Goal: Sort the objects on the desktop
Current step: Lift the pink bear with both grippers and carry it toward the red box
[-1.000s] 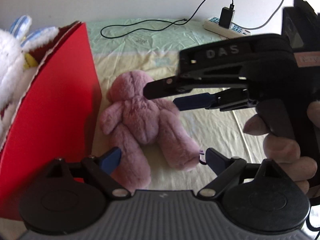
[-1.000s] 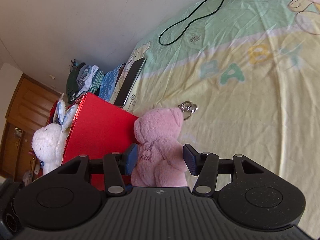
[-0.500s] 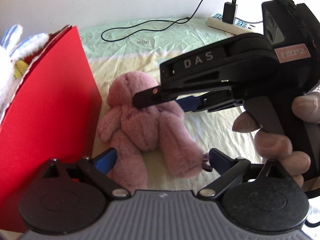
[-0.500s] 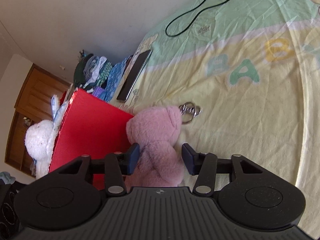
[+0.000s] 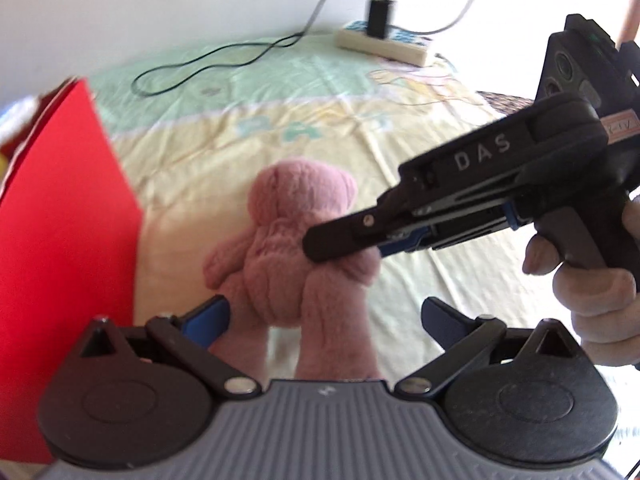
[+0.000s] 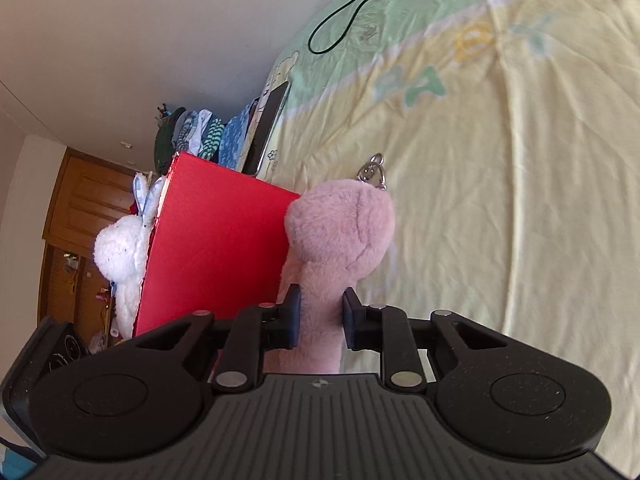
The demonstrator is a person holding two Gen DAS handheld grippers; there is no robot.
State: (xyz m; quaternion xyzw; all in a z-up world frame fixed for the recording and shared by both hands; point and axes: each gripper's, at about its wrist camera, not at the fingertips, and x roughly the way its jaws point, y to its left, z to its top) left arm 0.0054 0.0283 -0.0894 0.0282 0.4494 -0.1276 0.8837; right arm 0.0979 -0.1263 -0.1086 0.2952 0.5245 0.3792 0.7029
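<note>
Right claw: clamped on the pink plush bear at its squeezed midbody, lifting it above the bed sheet.
Left claw: spread wide, empty, the bear's legs hanging between its fingers.
Handling: light, soft, compressible; the torso likely grips best.
Red box: just beside the bear.
Right view only: key ring, white plush rabbit.
Left view only: power strip.

Bright daylight floods my left view, blowing the wall out to white glare, and the whole picture is softly blurred. My right view is sharper, with the pink plush toy casting a faint shadow on the bed sheet. Both fisheye pictures bend hard at their dark corners.
</note>
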